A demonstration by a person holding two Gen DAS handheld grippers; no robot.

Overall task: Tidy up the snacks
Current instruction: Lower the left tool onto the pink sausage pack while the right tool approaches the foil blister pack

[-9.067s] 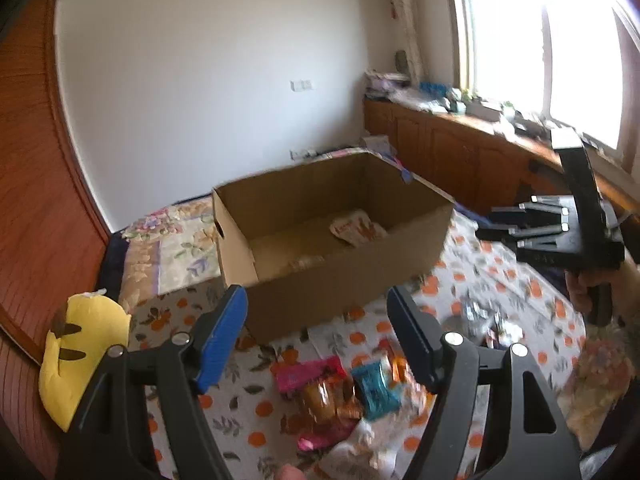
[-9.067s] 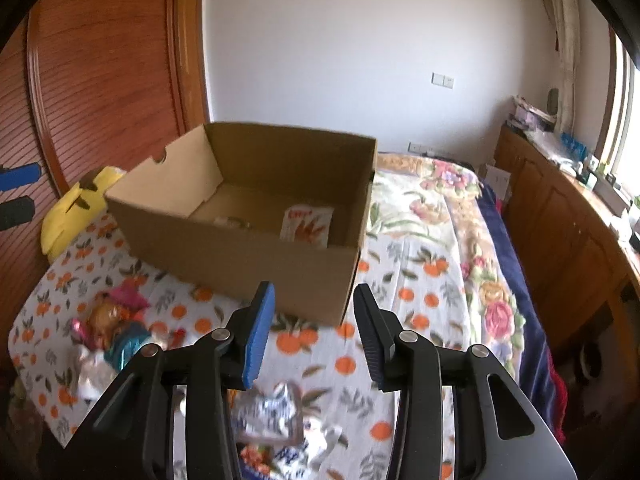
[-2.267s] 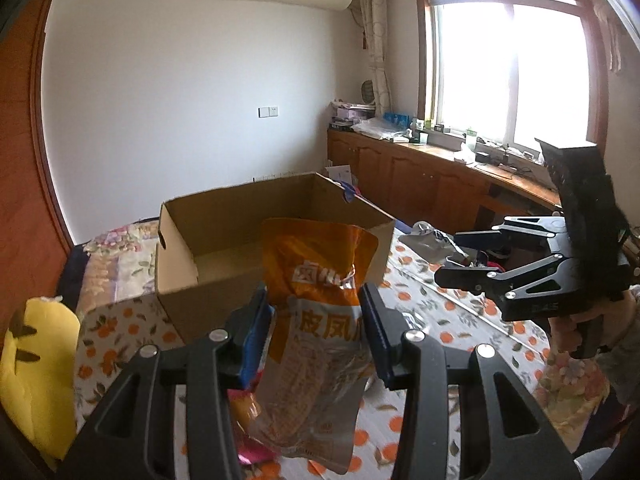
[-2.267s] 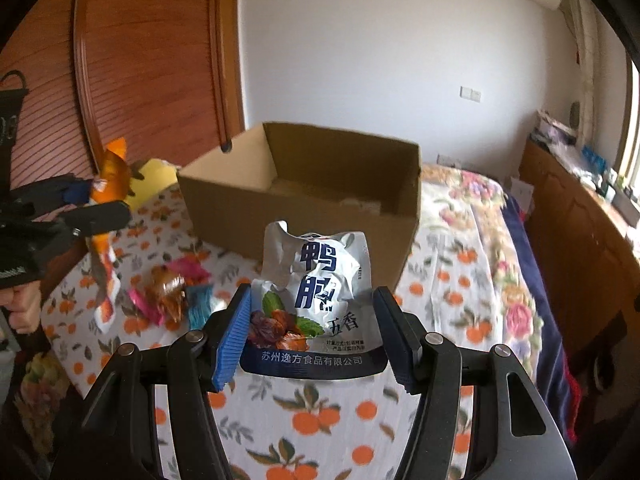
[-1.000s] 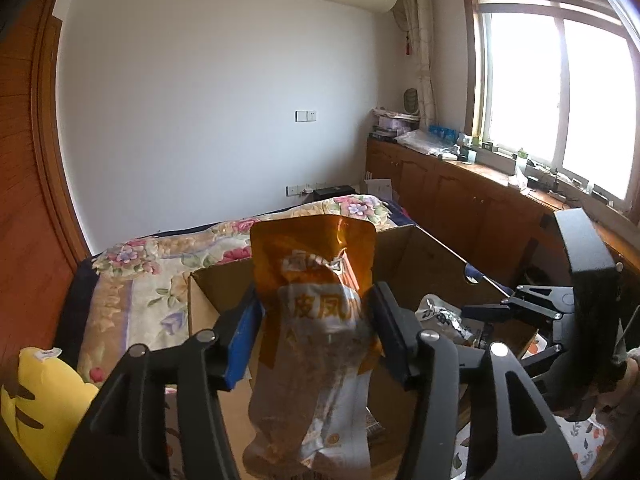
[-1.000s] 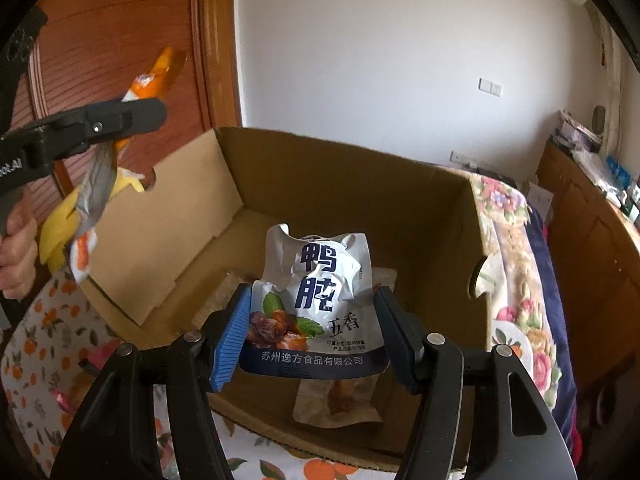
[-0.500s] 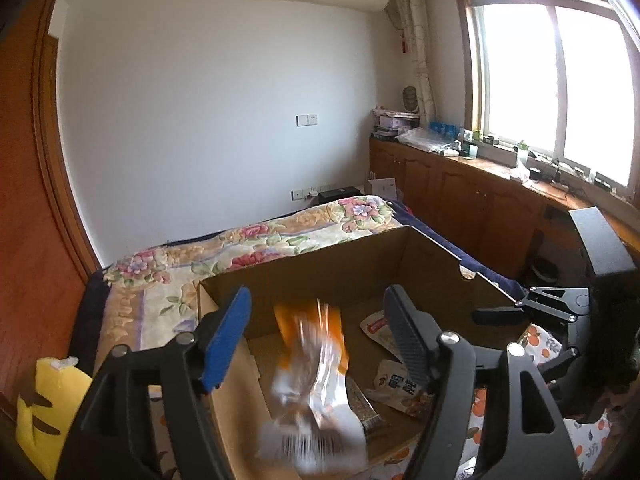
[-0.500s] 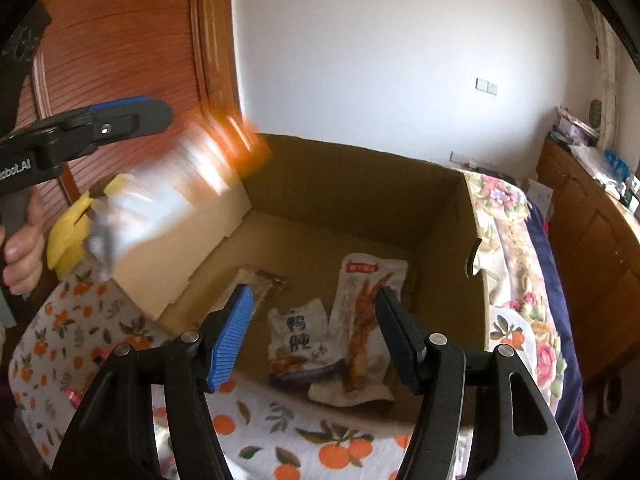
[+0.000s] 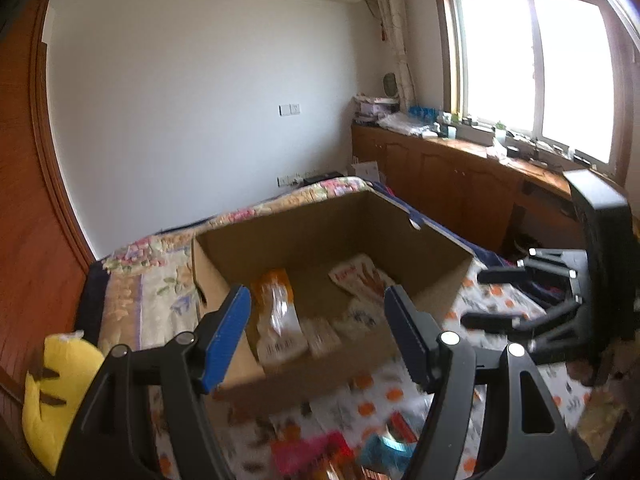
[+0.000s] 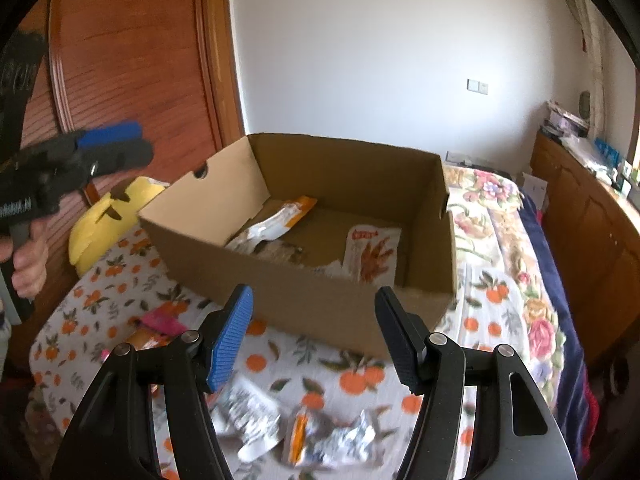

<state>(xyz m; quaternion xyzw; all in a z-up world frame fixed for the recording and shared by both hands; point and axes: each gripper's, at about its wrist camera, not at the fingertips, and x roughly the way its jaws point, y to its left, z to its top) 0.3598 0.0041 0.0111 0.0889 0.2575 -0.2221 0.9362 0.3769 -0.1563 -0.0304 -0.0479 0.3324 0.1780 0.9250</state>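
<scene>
Left gripper [image 9: 318, 330]: you held it spread wide, gripping nothing.
Right gripper [image 10: 312, 330]: likewise agape, bare.
Cardboard box [image 10: 320, 304]: just ahead of both, orange packet [image 9: 276, 316] inside.
Loose snacks [image 10: 304, 436]: below your right fingers (blurred).
Surface: orange-print bedspread [image 10: 352, 376].

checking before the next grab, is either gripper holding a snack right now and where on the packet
Nothing is held. The left gripper and right gripper are both open and empty; the orange packet lies loose inside the cardboard box.
</scene>
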